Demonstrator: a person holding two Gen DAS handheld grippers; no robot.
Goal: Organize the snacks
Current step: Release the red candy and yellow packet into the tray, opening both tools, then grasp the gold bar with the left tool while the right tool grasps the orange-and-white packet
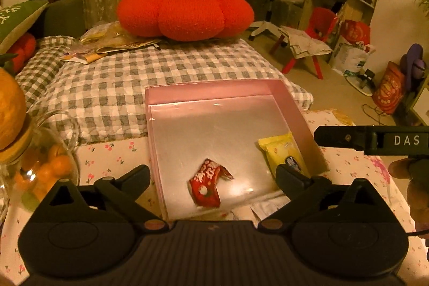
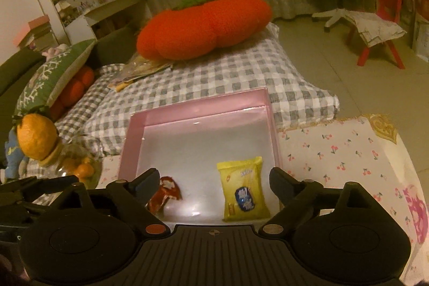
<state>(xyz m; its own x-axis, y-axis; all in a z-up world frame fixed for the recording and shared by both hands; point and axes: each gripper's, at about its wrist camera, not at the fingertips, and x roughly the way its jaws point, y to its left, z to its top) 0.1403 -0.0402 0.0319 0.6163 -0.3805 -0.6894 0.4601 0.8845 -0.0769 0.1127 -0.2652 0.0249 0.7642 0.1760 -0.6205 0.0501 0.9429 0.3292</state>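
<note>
Two snack packets lie in the shallow pink cardboard box (image 2: 198, 109) with a silvery floor: a crumpled red wrapper (image 1: 207, 185) near its front left, a flat yellow pouch (image 2: 242, 189) by its right wall, well apart. My left gripper (image 1: 213, 173) and right gripper (image 2: 211, 180) hang above them, both spread wide, gripping nothing. The box sits on a cherry-print tablecloth (image 2: 335, 152); a glass jar of oranges (image 1: 40, 162) stands left, a plush red tomato cushion (image 1: 185, 12) beyond.

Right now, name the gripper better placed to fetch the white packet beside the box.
Left gripper: open and empty, with the white packet just outside the pink box near its right finger. The right view doesn't show the packet.
</note>
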